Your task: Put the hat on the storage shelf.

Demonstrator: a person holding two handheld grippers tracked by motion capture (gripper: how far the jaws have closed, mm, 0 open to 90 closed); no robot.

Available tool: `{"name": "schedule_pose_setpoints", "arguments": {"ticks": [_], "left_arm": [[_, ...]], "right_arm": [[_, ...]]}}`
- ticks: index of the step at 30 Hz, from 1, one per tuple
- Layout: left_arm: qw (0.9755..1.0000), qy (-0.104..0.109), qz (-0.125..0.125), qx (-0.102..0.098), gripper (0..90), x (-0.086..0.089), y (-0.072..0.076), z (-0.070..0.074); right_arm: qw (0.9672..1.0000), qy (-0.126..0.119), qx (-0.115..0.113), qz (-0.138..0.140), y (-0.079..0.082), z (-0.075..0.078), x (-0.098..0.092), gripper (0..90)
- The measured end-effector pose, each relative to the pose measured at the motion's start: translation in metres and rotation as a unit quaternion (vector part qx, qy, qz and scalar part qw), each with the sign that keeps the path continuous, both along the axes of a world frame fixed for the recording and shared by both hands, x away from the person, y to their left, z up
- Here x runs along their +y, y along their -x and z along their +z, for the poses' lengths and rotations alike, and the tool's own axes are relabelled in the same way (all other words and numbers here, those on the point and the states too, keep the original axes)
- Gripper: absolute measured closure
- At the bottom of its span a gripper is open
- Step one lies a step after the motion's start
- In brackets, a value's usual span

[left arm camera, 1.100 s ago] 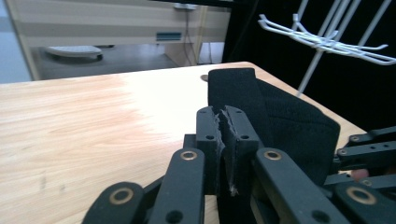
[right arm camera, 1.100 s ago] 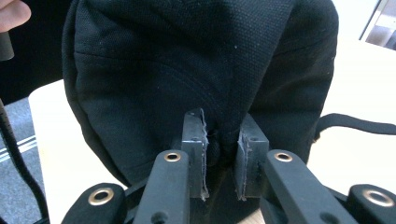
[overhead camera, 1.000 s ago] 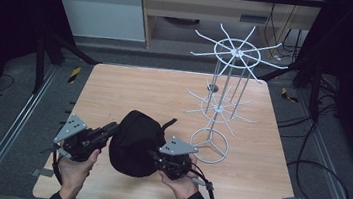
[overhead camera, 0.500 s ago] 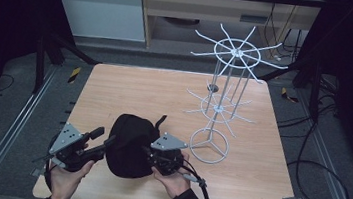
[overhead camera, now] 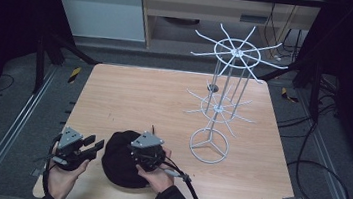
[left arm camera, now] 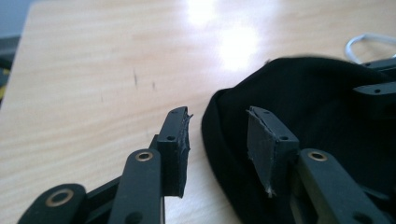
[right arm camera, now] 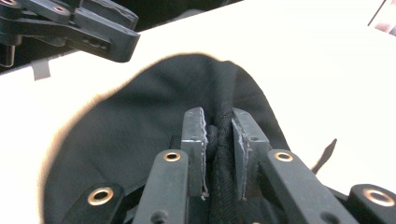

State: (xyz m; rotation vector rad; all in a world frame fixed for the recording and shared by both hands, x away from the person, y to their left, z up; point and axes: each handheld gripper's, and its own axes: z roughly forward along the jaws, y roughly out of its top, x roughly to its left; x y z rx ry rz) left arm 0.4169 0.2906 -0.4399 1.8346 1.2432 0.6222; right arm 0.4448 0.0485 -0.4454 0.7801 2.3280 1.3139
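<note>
My right gripper (right arm camera: 218,135) has its jaws clamped on a bunched fold of the black cap (overhead camera: 119,161), which lies on the wooden surface (overhead camera: 164,103) at its near edge, left of the white wire rack (overhead camera: 224,100). My left gripper (left arm camera: 219,140) stands just beside the cap's edge, jaws part open after closing a little, pressing nothing. The cap is crumpled, so I cannot tell its facing; no writing shows.

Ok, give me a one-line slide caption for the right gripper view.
Right tongs pinch a bunched fold of the black cap on the pale table; left tongs sit beyond.
</note>
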Motion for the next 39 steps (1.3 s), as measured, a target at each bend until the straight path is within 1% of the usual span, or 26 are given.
{"name": "schedule_pose_setpoints", "arguments": {"ticks": [2, 3, 4, 9, 11, 13, 14, 15, 16, 17, 18, 19, 20, 21, 22, 23, 24, 25, 26, 28, 29, 31, 32, 33, 37, 39], "left_arm": [[1.0000, -0.004, 0.005, 0.006, 58.1, 0.003, -0.002, -0.003], [0.9999, -0.002, 0.008, 0.006, 58.1, 0.005, -0.002, -0.003], [0.9999, 0.000, 0.010, 0.004, 58.1, 0.006, -0.002, -0.003], [0.9996, 0.022, 0.012, -0.015, 55.5, 0.011, 0.001, 0.006], [0.9992, 0.031, 0.003, -0.025, 52.8, 0.010, 0.003, 0.010], [0.9988, 0.032, -0.009, -0.036, 49.5, 0.009, 0.004, 0.015], [0.9988, 0.032, -0.009, -0.036, 48.1, 0.009, 0.004, 0.015], [0.9985, 0.032, -0.017, -0.041, 45.5, 0.007, 0.004, 0.018], [0.9979, 0.034, -0.028, -0.047, 43.8, 0.005, 0.004, 0.022], [0.9979, 0.034, -0.028, -0.047, 42.0, 0.005, 0.004, 0.022], [0.9976, 0.033, -0.033, -0.050, 42.0, 0.003, 0.003, 0.024], [0.9975, 0.031, -0.037, -0.052, 39.8, 0.000, 0.003, 0.025], [0.9971, 0.025, -0.045, -0.056, 39.0, -0.003, 0.003, 0.028], [0.9971, 0.025, -0.045, -0.056, 38.1, -0.003, 0.003, 0.028], [0.9968, 0.023, -0.052, -0.057, 37.1, -0.006, 0.003, 0.029], [0.9966, 0.022, -0.056, -0.057, 37.1, -0.008, 0.003, 0.030], [0.9960, 0.021, -0.064, -0.059, 36.3, -0.011, 0.003, 0.032], [0.9956, 0.018, -0.070, -0.059, 36.3, -0.013, 0.003, 0.033], [0.9945, 0.013, -0.086, -0.059, 35.4, -0.018, 0.002, 0.034], [0.9932, 0.007, -0.101, -0.058, 34.0, -0.023, 0.000, 0.034], [0.9932, 0.007, -0.101, -0.058, 32.9, -0.023, 0.000, 0.034], [0.9913, -0.010, -0.120, -0.054, 31.6, -0.033, -0.006, 0.033], [0.9913, -0.010, -0.120, -0.054, 30.6, -0.033, -0.006, 0.033], [0.9912, -0.009, -0.122, -0.052, 30.6, -0.035, -0.006, 0.033], [0.9890, -0.013, -0.139, -0.049, 27.9, -0.043, -0.007, 0.032], [0.9880, -0.025, -0.146, -0.044, 26.2, -0.046, -0.010, 0.032]], "right_arm": [[1.0000, 0.009, 0.002, 0.002, -0.001, -0.003, 0.004, 76.0], [0.9997, 0.021, -0.011, 0.000, -0.001, -0.007, 0.007, 74.1], [0.9998, 0.019, -0.011, 0.002, -0.001, -0.007, 0.007, 72.7], [0.9996, -0.012, -0.023, 0.012, 0.004, 0.006, -0.004, 58.4], [0.9990, -0.028, -0.031, 0.015, 0.007, 0.013, -0.015, 55.4], [0.9984, -0.040, -0.038, 0.010, 0.011, 0.020, -0.029, 53.5], [0.9984, -0.040, -0.038, 0.010, 0.011, 0.020, -0.029, 53.5], [0.9979, -0.052, -0.040, 0.004, 0.015, 0.027, -0.048, 52.6], [0.9979, -0.050, -0.042, -0.002, 0.017, 0.028, -0.057, 51.5], [0.9979, -0.050, -0.042, -0.002, 0.017, 0.028, -0.057, 51.5], [0.9978, -0.048, -0.045, -0.009, 0.020, 0.029, -0.065, 50.9], [0.9978, -0.043, -0.046, -0.020, 0.026, 0.030, -0.085, 49.5], [0.9978, -0.042, -0.046, -0.024, 0.029, 0.029, -0.093, 49.3], [0.9978, -0.042, -0.046, -0.024, 0.029, 0.029, -0.093, 49.3], [0.9978, -0.041, -0.043, -0.030, 0.035, 0.028, -0.109, 48.8], [0.9978, -0.041, -0.043, -0.030, 0.035, 0.028, -0.109, 48.8], [0.9975, -0.041, -0.043, -0.038, 0.040, 0.027, -0.124, 48.3], [0.9975, -0.041, -0.043, -0.038, 0.040, 0.027, -0.124, 48.3], [0.9971, -0.043, -0.042, -0.047, 0.044, 0.026, -0.137, 48.1], [0.9966, -0.046, -0.038, -0.057, 0.048, 0.023, -0.151, 47.7], [0.9966, -0.046, -0.038, -0.057, 0.048, 0.023, -0.151, 47.7], [0.9956, -0.044, -0.034, -0.075, 0.051, 0.016, -0.171, 47.6], [0.9956, -0.044, -0.034, -0.075, 0.051, 0.016, -0.171, 47.6], [0.9949, -0.042, -0.030, -0.087, 0.052, 0.011, -0.182, 47.6], [0.9933, -0.031, -0.024, -0.108, 0.053, 0.003, -0.203, 47.5], [0.9923, -0.028, -0.019, -0.119, 0.053, -0.001, -0.213, 47.2]]}}
